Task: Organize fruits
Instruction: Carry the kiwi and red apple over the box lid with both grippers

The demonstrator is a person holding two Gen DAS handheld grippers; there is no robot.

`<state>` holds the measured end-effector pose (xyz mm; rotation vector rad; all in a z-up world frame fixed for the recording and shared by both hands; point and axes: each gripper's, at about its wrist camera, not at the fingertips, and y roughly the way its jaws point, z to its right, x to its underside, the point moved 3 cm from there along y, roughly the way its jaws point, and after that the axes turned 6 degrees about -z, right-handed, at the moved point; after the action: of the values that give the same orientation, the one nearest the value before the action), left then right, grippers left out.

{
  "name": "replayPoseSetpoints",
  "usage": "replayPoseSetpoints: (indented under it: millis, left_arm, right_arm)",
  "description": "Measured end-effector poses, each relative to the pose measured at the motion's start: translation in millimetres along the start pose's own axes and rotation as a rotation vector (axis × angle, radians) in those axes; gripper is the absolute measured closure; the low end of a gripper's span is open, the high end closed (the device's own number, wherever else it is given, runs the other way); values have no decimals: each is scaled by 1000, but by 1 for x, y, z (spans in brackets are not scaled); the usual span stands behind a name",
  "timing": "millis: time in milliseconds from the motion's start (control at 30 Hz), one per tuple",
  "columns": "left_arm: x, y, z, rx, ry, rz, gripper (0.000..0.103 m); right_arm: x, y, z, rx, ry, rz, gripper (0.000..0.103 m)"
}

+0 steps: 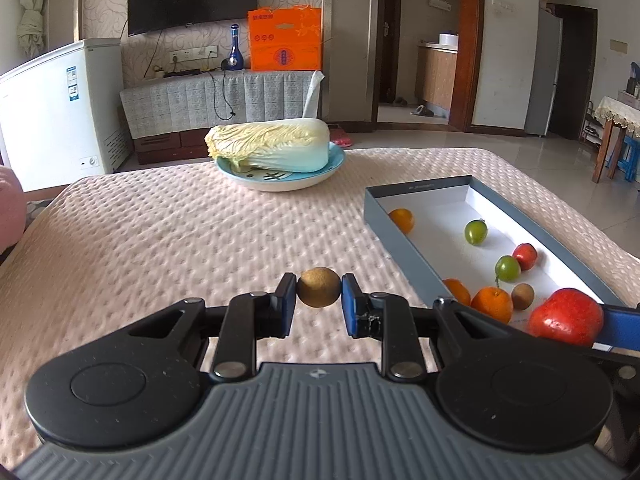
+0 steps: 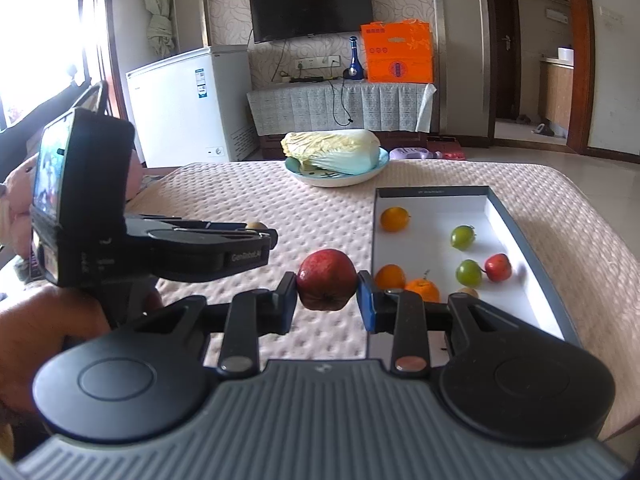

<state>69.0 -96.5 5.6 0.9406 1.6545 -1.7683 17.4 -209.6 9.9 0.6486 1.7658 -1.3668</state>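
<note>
- The left gripper (image 1: 319,294) points forward and slightly down above the table, its two pads pressed against the sides of a small brown kiwi (image 1: 319,293), which hangs clear of the pink quilted tablecloth (image 1: 168,240).
- The right gripper (image 2: 327,292) sits just to the right of the left one, at a similar downward tilt, and clamps a red apple (image 2: 327,280) between its pads, also lifted off the cloth.
- From the right wrist view, a person's hand (image 2: 52,328) grips the left tool from below; the fingers themselves are blurred and partly hidden.
- Just right of both grippers lies a shallow grey box (image 1: 412,256) with a white floor, open at the top.
- Inside it rest three oranges, two green fruits, a small red fruit (image 1: 525,257) and a second kiwi (image 1: 522,296); what kind the green ones are is hard to say.
- Farther back on the table, a napa cabbage (image 1: 268,145) lies on its side in a pale blue plate (image 1: 280,182).
</note>
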Motion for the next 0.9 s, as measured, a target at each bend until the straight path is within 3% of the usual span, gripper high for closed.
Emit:
replayPoseSetpoints:
  millis: [900]
  left_arm:
    - [-16, 28, 80, 126, 89, 19, 75]
  right_arm:
    - [11, -22, 66, 112, 78, -18, 68]
